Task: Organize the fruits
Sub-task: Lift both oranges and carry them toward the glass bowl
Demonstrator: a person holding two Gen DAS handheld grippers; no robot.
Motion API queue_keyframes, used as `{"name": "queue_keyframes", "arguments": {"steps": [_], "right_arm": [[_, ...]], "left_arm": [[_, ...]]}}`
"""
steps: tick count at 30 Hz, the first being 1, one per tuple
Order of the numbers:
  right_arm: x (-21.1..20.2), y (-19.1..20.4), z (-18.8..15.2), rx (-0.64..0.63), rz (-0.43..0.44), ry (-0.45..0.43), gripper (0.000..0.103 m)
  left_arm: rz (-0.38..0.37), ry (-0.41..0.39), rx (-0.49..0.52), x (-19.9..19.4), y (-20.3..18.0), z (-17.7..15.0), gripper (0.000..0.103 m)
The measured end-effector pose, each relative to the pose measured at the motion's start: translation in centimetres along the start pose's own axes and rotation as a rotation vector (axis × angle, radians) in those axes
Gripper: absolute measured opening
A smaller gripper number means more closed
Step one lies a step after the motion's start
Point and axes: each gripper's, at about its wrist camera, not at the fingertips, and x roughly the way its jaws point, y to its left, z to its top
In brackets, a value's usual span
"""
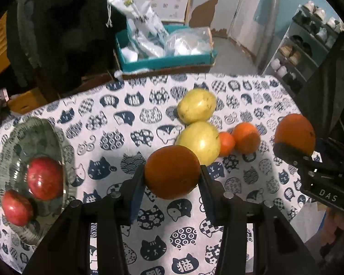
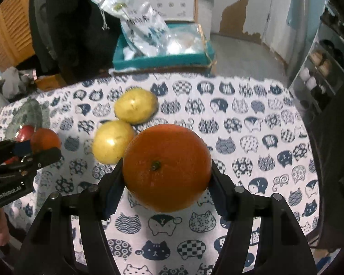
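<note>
- Two oranges are held up off the counter, one in each gripper.
- Left gripper: jaws clamped on the smaller orange; round, no clear long axis, stem hidden.
- Right gripper: jaws about half open, pressed on the larger orange, stem end facing the camera.
- Beyond, two yellow fruits lie touching, long axes roughly sideways.
- Only the left view shows two small oranges beside them.
- Glass plate at the left holds two red apples; in the right view it is mostly hidden.
- Far off, a teal box of bags, blurred.
</note>
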Motion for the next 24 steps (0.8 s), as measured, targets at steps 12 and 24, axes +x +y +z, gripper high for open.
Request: {"name": "queue_keyframes", "arguments": {"steps": [12,24], "right_arm": [[-4.7,2.9,2.1,-0.062,0.017,-0.128,0.067],[-7.9,5.0,3.4,-0.091,0.050,-0.211,0.067]], "left_arm": [[0.005,-0.123,-0.016,-5.9,1.1,0.6,0.046],[0.008,-0.206,-0.013,-10.1,2.0,0.8,0.046]]}}
